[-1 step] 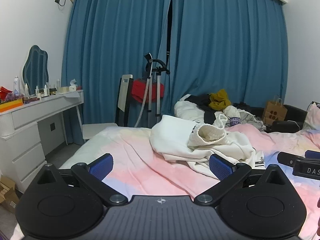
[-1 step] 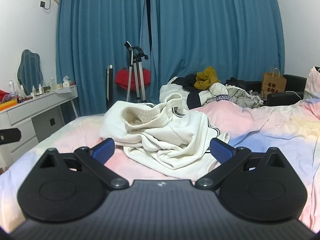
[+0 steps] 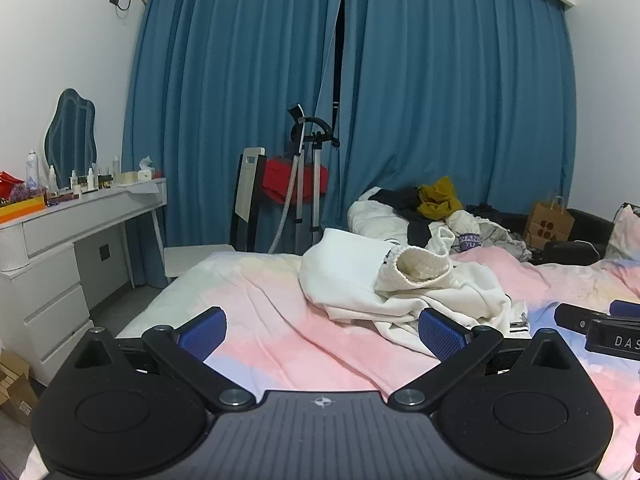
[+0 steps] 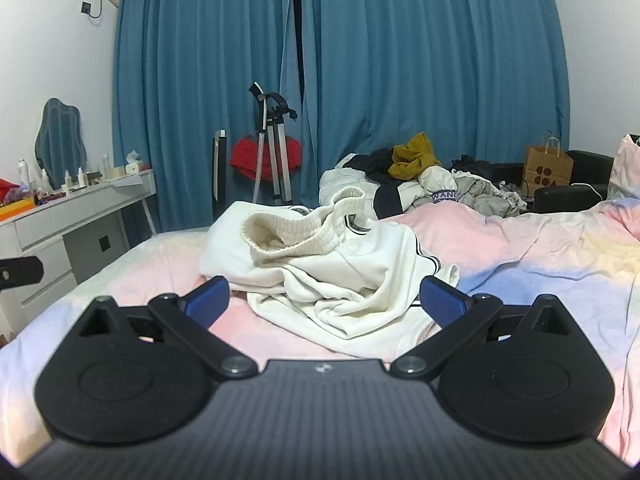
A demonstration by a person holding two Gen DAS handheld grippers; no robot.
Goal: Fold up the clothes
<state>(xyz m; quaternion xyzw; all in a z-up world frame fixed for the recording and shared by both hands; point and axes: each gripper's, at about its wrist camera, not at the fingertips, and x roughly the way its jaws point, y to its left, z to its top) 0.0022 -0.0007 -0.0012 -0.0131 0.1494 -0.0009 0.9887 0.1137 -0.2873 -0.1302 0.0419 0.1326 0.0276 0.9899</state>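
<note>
On the bed [image 4: 520,248], a crumpled white garment [image 4: 340,264] lies in a loose heap on the pink-and-blue cover, ribbed hem uppermost. Left gripper [image 3: 322,330]: jaws spread wide, empty, held short of the garment and to its left. Right gripper [image 4: 324,300]: jaws spread wide, empty, directly facing the heap. Behind it, a pile of other clothes [image 4: 416,176] rests before the blue curtains [image 4: 400,60].

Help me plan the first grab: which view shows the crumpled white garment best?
The right wrist view: the white garment lies centred ahead of the open right gripper. In the left wrist view the garment sits right of centre, partly behind a fingertip.
</note>
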